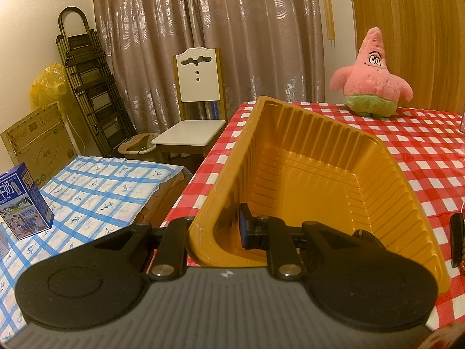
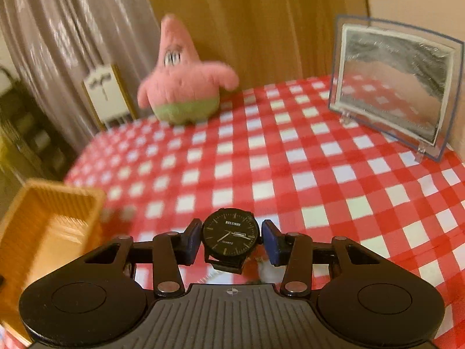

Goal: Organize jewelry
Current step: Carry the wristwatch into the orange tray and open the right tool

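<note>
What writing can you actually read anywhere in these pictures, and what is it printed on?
"BELUSHI": on the watch dial, upper part.
"QUARTZ": same dial, lower part.
"1996": on the blue milk carton; its Chinese characters and small print are too small to read.
Cardboard box: printing too faint to read.

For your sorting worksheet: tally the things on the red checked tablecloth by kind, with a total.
Watch: 1
Yellow tray: 1
Pink plush toy: 1
Clear picture frame: 1
Total: 4

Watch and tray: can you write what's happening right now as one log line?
left gripper: shut on yellow tray wall | right gripper: shut on black watch | watch above checkered tablecloth, outside tray
</note>
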Motion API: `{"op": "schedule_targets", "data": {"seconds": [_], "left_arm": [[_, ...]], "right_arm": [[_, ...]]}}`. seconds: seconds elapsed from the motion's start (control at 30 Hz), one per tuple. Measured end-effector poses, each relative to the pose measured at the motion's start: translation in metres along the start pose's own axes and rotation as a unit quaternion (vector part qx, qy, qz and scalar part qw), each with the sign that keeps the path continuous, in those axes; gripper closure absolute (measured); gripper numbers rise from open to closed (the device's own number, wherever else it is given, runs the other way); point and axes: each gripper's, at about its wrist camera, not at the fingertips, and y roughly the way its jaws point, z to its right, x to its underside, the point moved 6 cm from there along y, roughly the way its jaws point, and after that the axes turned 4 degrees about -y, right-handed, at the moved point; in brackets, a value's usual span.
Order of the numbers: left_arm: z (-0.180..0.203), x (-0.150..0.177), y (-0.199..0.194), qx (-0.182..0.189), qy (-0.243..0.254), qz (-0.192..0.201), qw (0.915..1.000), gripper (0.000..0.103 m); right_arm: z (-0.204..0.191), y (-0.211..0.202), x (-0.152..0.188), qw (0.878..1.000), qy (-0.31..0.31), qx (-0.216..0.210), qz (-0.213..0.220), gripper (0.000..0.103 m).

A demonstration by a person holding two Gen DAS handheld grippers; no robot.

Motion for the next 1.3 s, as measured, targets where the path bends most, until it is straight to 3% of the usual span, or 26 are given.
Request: {"op": "schedule_targets", "data": {"seconds": [0.2,0.37,0.73,1.0,1.3], "left_arm": [[0.000,0.000,0.000,0.000,0.001,0.001,1.0000,0.086],[-0.001,0.000,0.001,0.000,0.002,0.001,1.0000,0.086],[0.000,0.000,0.001,0.000,0.001,0.001,1.0000,0.086],[0.001,-0.002,0.002,0.002,0.001,-0.001,1.0000,0.086],[0.003,-0.002,0.002,0.003,0.000,-0.003,1.0000,0.086]], "right_arm": [[-0.017,-0.025,-0.019,0.999,0.019,-0.035,0.027,0.058],[-0.059,-0.039,-0.020,0.996,0.010,-0.088,0.031,0.058],[-0.179,-0.022,0.020,0.974,-0.020,-0.223,-0.031,0.058],[-0.232,0.009,0.065,0.964,-0.039,-0.247,-0.085,0.058],[-0.251,0.034,0.092,0.961,-0.064,-0.242,-0.118,0.058]]}}
